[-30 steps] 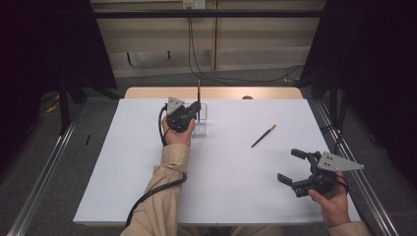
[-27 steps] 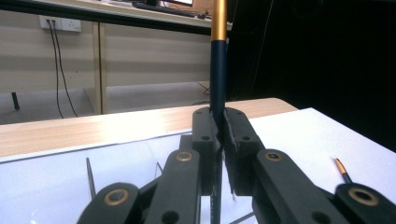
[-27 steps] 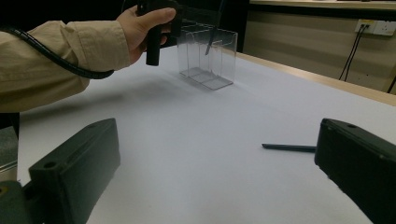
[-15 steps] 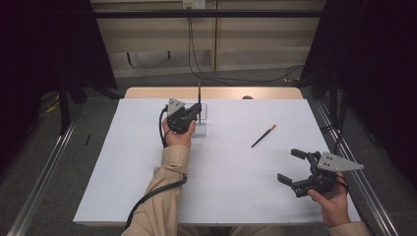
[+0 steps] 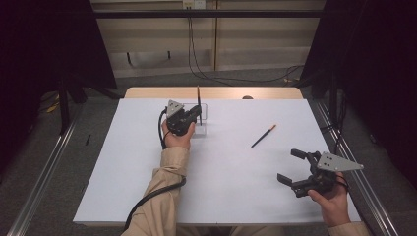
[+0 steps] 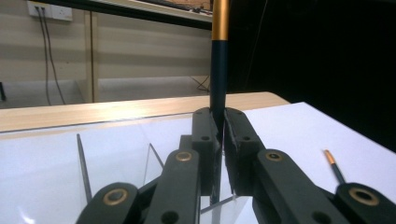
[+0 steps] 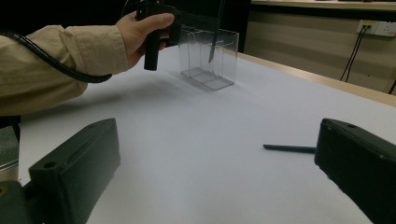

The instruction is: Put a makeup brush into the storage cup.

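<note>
Left gripper (image 5: 196, 116) is clamped tight on a dark pencil (image 6: 218, 79), held upright over the clear plastic holder (image 7: 208, 58) at the table's far side. Second pencil (image 5: 263, 136) lies flat on the white sheet (image 5: 236, 177), mid-right. Right gripper (image 5: 293, 167) hovers near the right edge, jaws wide apart, empty.
</note>
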The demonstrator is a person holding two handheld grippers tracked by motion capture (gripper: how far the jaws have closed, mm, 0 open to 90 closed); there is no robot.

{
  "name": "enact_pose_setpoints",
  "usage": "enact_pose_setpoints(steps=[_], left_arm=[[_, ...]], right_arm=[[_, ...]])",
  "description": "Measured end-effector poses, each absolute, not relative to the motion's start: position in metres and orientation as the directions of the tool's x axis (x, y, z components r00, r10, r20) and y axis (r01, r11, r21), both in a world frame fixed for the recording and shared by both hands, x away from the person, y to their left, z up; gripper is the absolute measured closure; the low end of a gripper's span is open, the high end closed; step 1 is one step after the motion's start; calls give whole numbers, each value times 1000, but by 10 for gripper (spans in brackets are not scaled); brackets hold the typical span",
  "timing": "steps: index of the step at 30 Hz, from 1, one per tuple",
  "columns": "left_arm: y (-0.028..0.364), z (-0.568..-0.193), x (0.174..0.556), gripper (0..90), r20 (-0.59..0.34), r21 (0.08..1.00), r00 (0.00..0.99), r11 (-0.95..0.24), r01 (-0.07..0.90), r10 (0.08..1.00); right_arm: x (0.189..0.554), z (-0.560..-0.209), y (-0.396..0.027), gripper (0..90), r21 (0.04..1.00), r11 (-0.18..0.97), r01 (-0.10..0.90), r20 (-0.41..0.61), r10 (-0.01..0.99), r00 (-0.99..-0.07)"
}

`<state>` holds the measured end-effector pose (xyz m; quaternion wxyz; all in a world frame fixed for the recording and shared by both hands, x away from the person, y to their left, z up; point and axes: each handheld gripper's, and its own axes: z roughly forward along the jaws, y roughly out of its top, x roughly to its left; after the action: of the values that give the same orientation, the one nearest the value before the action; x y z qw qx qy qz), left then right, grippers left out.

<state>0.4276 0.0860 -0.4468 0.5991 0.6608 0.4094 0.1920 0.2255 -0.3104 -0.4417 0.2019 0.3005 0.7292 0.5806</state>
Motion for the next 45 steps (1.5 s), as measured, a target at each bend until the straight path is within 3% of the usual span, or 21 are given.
enact_pose_setpoints(steps=[3, 7, 12, 15, 20, 21, 45], left_arm=[[86, -446, 428, 825, -234, 949, 593, 48, 312, 771], [86, -443, 427, 645, -231, 949, 597, 44, 311, 768], [88, -438, 426, 539, -226, 955, 611, 48, 292, 758], [89, -434, 425, 426, -219, 958, 616, 47, 283, 757], [92, -429, 423, 337, -220, 958, 618, 47, 284, 755], [95, -428, 422, 282, -223, 957, 618, 50, 284, 754], [123, -420, 403, 29, -171, 971, 680, 5, 239, 713]], right_arm=[[226, -442, -310, 0, 968, 146, 204, 54, 673, -738], [226, -442, -310, 0, 968, 148, 204, 54, 671, -739], [225, -442, -310, 0, 968, 146, 206, 56, 672, -738], [226, -442, -310, 0, 968, 145, 207, 57, 672, -739], [226, -442, -309, 0, 968, 149, 204, 53, 670, -741], [226, -442, -309, 0, 967, 149, 205, 54, 670, -741], [227, -444, -306, 0, 964, 162, 213, 51, 670, -741]])
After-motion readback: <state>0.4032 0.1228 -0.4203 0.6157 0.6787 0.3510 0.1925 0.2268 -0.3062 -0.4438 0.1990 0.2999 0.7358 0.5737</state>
